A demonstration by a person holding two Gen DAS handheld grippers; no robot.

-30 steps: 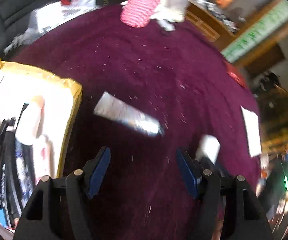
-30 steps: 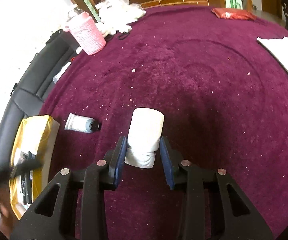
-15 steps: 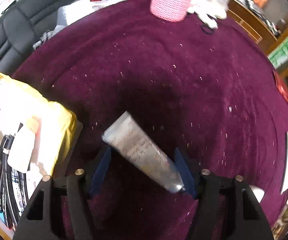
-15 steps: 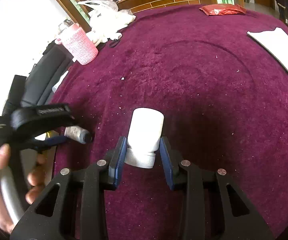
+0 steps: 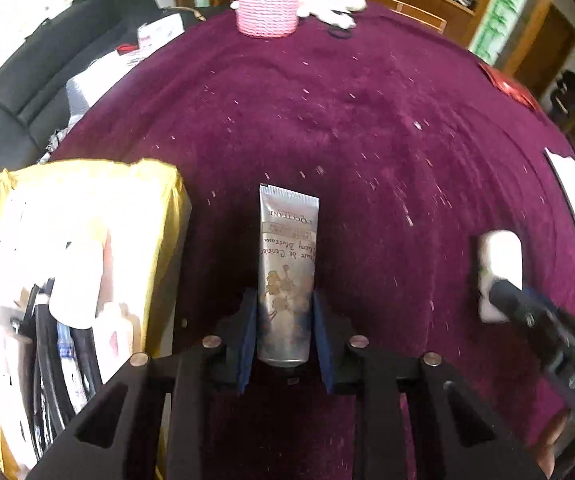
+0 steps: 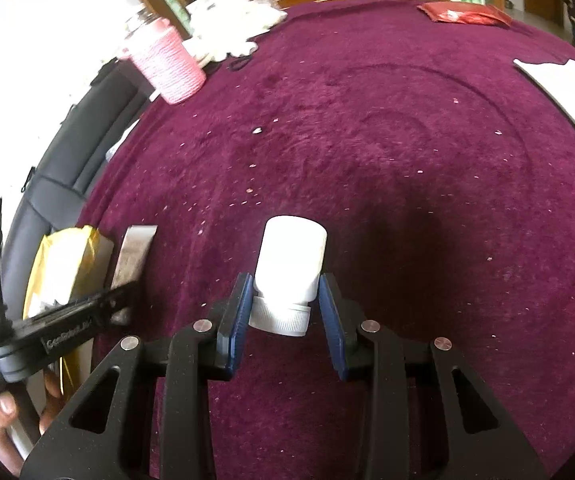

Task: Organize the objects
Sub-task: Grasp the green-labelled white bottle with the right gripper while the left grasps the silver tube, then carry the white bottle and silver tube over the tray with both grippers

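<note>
A silver hand-cream tube [image 5: 289, 248] lies on the purple cloth, cap end toward the camera. My left gripper [image 5: 283, 300] straddles its lower half; the jaws are closing and both blue pads touch its sides. From the right wrist view the tube [image 6: 133, 252] shows beside the yellow box, with the left gripper's black body [image 6: 87, 312] over it. My right gripper [image 6: 287, 292] is shut on a white bottle [image 6: 291, 256], gripped near its ribbed cap. That bottle [image 5: 501, 264] also appears at the right of the left wrist view.
A yellow-rimmed box [image 5: 163, 184] holding pens and small bottles sits just left of the tube. A pink woven cup [image 5: 267, 0] and white bags [image 6: 227, 28] stand at the far edge. A white sheet [image 6: 559, 80] and a red packet [image 6: 463, 14] lie far right. A black chair [image 5: 27, 92] borders the left.
My left gripper dropped onto the tube, rolled to line up with it, and its jaws narrowed from wide apart to touching its sides. The right gripper kept still with the bottle.
</note>
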